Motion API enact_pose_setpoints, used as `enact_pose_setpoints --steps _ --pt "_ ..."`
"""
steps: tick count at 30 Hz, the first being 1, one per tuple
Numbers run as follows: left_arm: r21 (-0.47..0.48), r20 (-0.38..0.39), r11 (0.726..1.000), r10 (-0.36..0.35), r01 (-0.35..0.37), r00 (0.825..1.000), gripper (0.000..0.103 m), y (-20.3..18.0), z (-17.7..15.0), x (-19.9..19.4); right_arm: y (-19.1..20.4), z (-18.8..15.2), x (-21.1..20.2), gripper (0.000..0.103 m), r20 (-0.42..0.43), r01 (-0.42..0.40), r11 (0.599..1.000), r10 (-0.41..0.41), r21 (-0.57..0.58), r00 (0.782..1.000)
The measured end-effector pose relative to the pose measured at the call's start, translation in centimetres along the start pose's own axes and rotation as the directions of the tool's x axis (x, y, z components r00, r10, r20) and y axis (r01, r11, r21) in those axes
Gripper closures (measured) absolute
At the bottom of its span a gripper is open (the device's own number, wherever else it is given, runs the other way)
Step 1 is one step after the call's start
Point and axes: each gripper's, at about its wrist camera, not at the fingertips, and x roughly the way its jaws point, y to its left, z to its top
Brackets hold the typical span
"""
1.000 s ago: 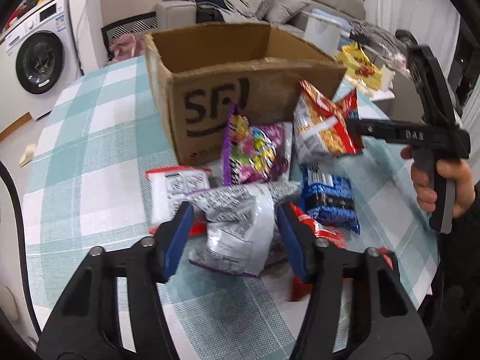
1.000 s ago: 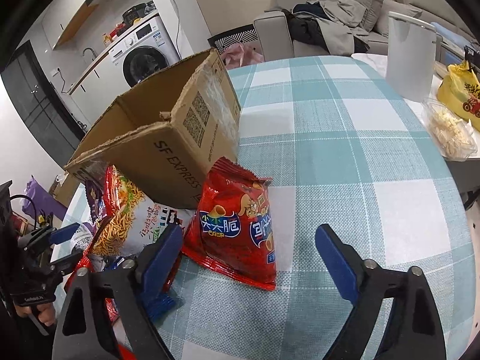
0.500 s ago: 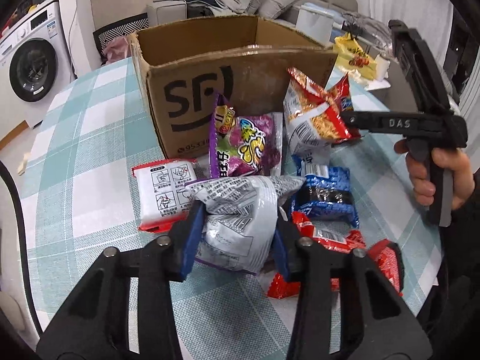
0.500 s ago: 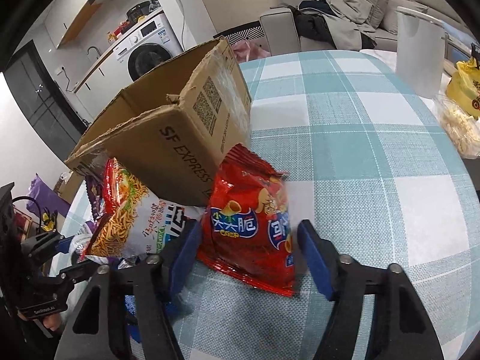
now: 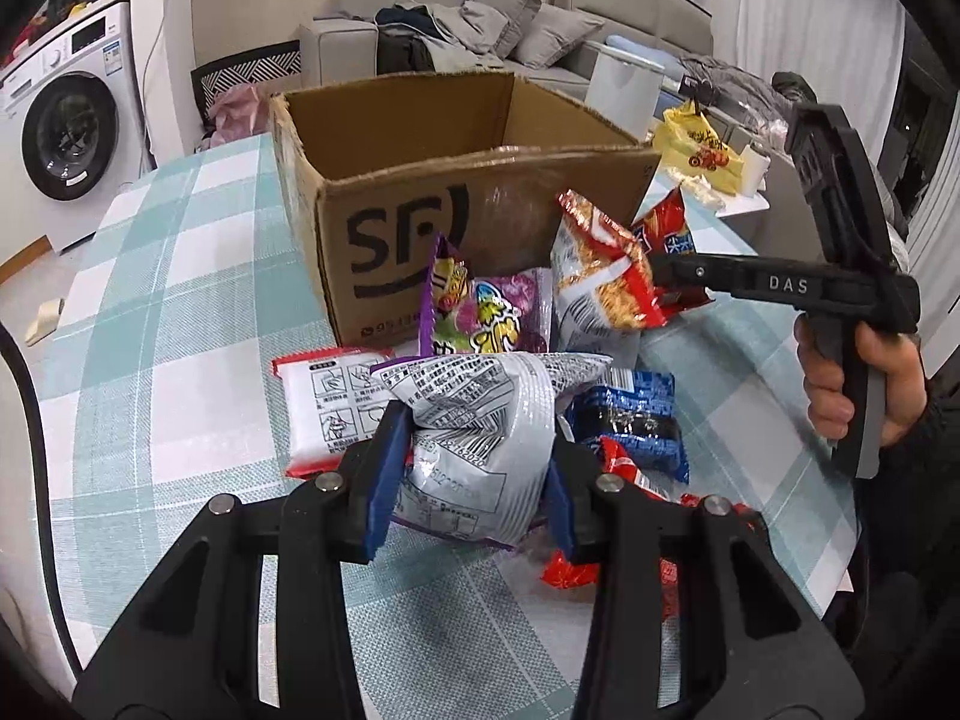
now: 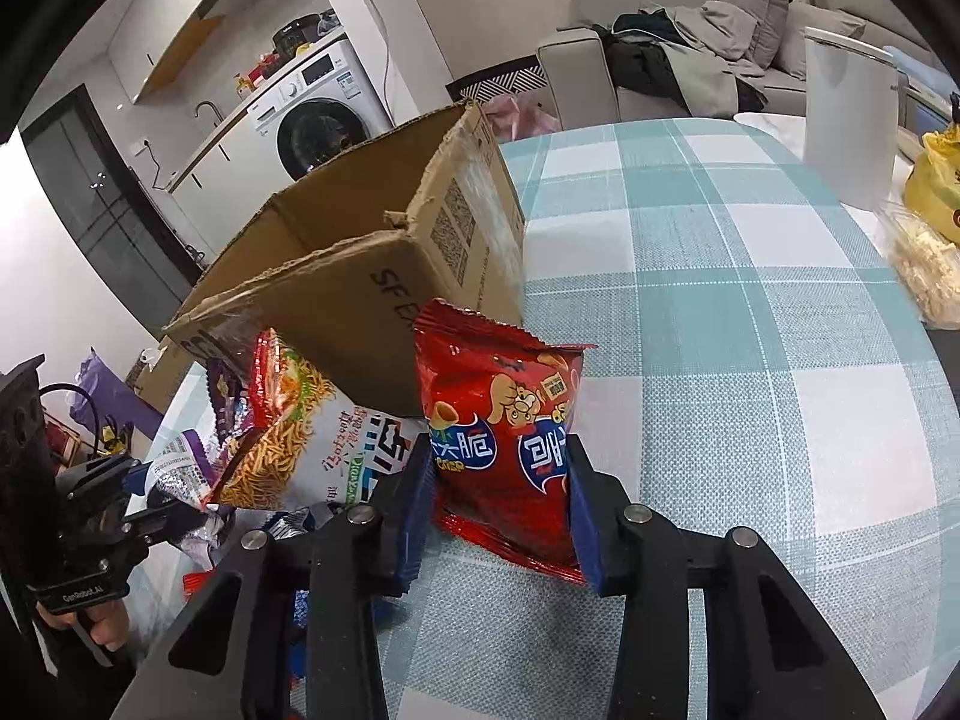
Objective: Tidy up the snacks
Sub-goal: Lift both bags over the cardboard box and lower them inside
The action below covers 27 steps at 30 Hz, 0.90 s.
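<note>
Silver packet [image 5: 474,450] pinched in left tongs [image 5: 471,480], red packet [image 6: 504,438] upright, top seam up, pinched in right tongs [image 6: 501,516]

**Snacks heaped before the box**

The cardboard box [image 5: 480,204] stands mid-table [image 5: 156,300], open side up. Against its near wall lean a candy bag [image 5: 486,318] and, to the right, a noodle bag [image 5: 600,288]. Nearer the table's front edge lie a flat packet [image 5: 324,402] left, a cookie pack [image 5: 630,426] right, and a printed bag [image 5: 474,438] between them.
</note>
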Motion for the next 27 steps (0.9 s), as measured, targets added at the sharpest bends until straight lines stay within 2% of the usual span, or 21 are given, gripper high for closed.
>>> enact_pose_setpoints --steps 15,27 --pt "-0.057 0.125 0.998 -0.010 0.018 0.992 0.065 0.9 1.3 -4.3 1.2 0.8 -3.8 0.064 0.078 -0.035 0.998 0.038 -0.043 0.996" --pt "-0.125 0.215 0.992 0.032 -0.005 0.976 0.065 1.5 2.0 -7.1 3.3 1.3 -7.5 0.064 0.162 -0.070 0.994 0.083 -0.086 0.983"
